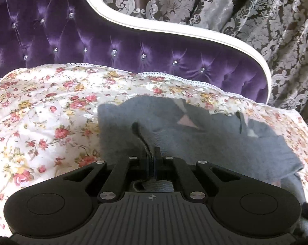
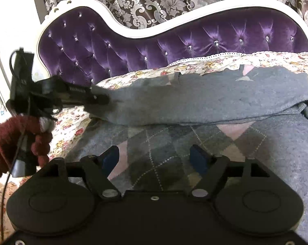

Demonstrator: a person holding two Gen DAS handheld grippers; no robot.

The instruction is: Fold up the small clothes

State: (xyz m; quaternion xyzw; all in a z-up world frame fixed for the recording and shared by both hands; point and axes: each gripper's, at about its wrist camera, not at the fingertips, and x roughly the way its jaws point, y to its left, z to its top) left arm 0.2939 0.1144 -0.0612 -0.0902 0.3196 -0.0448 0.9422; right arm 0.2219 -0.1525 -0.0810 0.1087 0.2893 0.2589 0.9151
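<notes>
1. Right now the left gripper (image 1: 151, 159) is clamped tight on a pinched ridge of the grey sweater (image 1: 194, 140); in the left wrist view the dark fold of knit rises between the closed fingers and runs away from them.
2. Seen from the right wrist view, that same left gripper (image 2: 105, 100) reaches in from the left side and grips the left end of a folded-over flap of the sweater (image 2: 215, 102).
3. A hand in a dark red knitted glove (image 2: 17, 140) holds the left gripper's handle at the left edge of that view.
4. The right gripper (image 2: 156, 159) is spread wide, its blue pads (image 2: 111, 159) apart above the near part of the sweater, where the argyle pattern of grey and pale pink diamonds faces up; nothing is pinched between them.
5. The sweater lies on a floral bedspread (image 1: 41, 112) with a white lace edge, its upper layer folded across the far part of the garment.
6. Behind the bedspread stands a purple tufted headboard (image 2: 154, 49) with a curved white frame.
7. Farther back hangs a dark damask curtain (image 1: 245, 16) with pale patterning.
</notes>
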